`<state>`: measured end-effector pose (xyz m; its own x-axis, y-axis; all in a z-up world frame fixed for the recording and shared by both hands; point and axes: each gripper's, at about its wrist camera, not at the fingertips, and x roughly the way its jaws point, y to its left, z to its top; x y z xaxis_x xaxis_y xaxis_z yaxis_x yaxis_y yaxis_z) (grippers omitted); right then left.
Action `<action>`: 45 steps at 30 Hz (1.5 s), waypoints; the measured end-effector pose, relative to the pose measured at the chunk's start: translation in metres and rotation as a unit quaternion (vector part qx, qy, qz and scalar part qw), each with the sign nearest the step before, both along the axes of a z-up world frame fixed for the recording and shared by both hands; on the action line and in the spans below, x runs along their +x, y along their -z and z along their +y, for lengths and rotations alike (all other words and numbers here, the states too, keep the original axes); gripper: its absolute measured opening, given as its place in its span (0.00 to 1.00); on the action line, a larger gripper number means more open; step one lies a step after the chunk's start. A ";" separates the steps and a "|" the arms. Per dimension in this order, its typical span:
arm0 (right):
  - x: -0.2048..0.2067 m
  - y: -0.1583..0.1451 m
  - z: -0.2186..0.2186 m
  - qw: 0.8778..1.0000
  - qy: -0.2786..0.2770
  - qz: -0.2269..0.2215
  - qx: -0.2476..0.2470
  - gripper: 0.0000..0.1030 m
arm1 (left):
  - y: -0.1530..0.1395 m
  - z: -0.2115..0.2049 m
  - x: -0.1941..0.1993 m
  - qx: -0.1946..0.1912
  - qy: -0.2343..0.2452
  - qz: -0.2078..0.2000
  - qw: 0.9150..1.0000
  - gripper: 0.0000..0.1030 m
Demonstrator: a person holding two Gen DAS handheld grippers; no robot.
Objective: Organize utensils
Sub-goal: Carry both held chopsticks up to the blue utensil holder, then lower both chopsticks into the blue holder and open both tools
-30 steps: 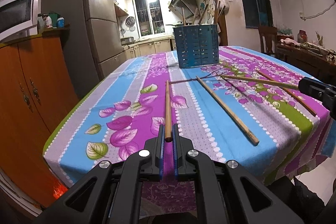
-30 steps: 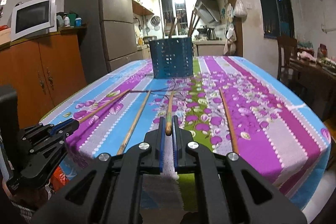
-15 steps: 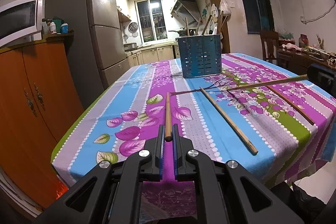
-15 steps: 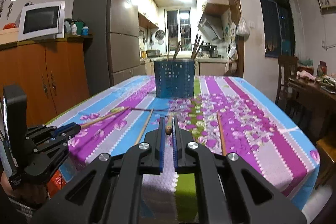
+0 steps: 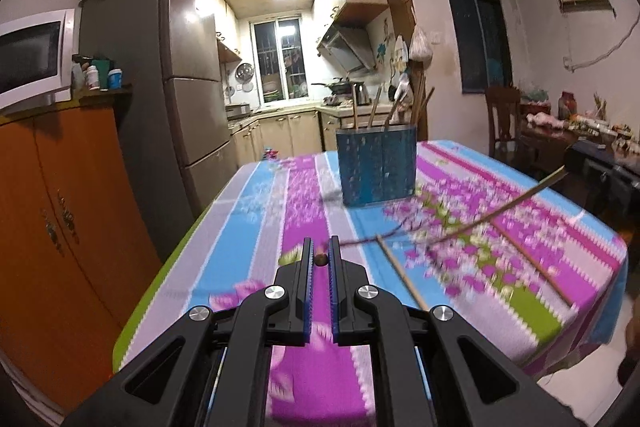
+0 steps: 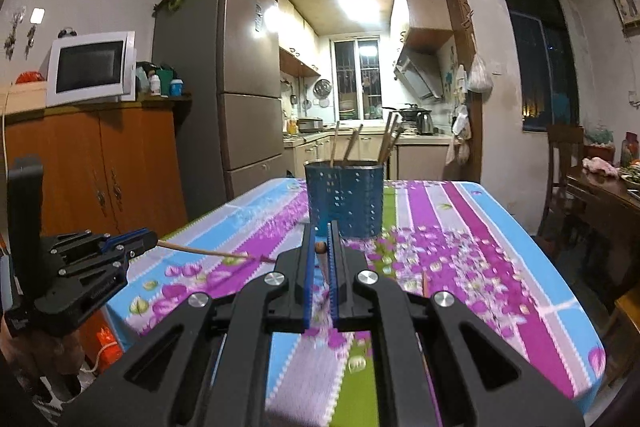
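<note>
The worktop (image 5: pixel 248 211) fills the lower half of both views, covered in a striped cloth of blue, purple and green with a flower print. At its far end stands a blue perforated holder (image 5: pixel 376 167), upright, with several wooden chopsticks (image 5: pixel 374 109) leaning out of its top. Nearer, two loose chopsticks (image 5: pixel 400 273) lie flat on the cloth to the right of the left tongs; motion blur softens them.

The left tongs (image 5: pixel 320 251) are clamped on the butt end of one chopstick (image 5: pixel 320 259), seen end-on between the blue pads. From the right wrist view this same chopstick (image 6: pixel 200 251) juts out of the left tongs (image 6: pixel 150 239) clear of the cloth, pointing toward the holder.

The right tongs (image 6: pixel 320 237) are likewise pinched on the end of a second chopstick (image 6: pixel 319 247), and in the left wrist view its shaft (image 5: pixel 500 213) slants from the right edge down toward the middle of the worktop.
</note>
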<state>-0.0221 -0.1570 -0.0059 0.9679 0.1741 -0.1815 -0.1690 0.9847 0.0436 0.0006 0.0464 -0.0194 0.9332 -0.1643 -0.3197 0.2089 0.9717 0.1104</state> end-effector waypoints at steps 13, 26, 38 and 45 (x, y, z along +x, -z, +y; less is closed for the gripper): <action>0.048 -0.047 -0.007 0.999 -0.033 -0.012 0.005 0.05 | -0.057 0.009 0.047 -0.037 0.039 0.014 0.998 0.08; 0.079 -0.068 -0.016 0.998 -0.058 0.000 0.031 0.05 | -0.093 0.007 0.086 -0.049 0.066 0.022 0.996 0.08; 0.106 -0.106 -0.028 0.996 -0.067 -0.006 0.055 0.05 | -0.134 -0.009 0.108 -0.055 0.095 -0.018 0.994 0.08; 0.132 -0.168 -0.041 0.995 -0.029 -0.085 0.046 0.05 | -0.202 -0.022 0.154 -0.084 0.108 -0.079 0.988 0.08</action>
<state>0.1094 -0.1983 0.1617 0.9711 0.2385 0.0028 -0.2376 0.9663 0.0991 0.1544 0.0245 0.1827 0.9069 -0.4026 -0.1247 0.4057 0.9140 -0.0003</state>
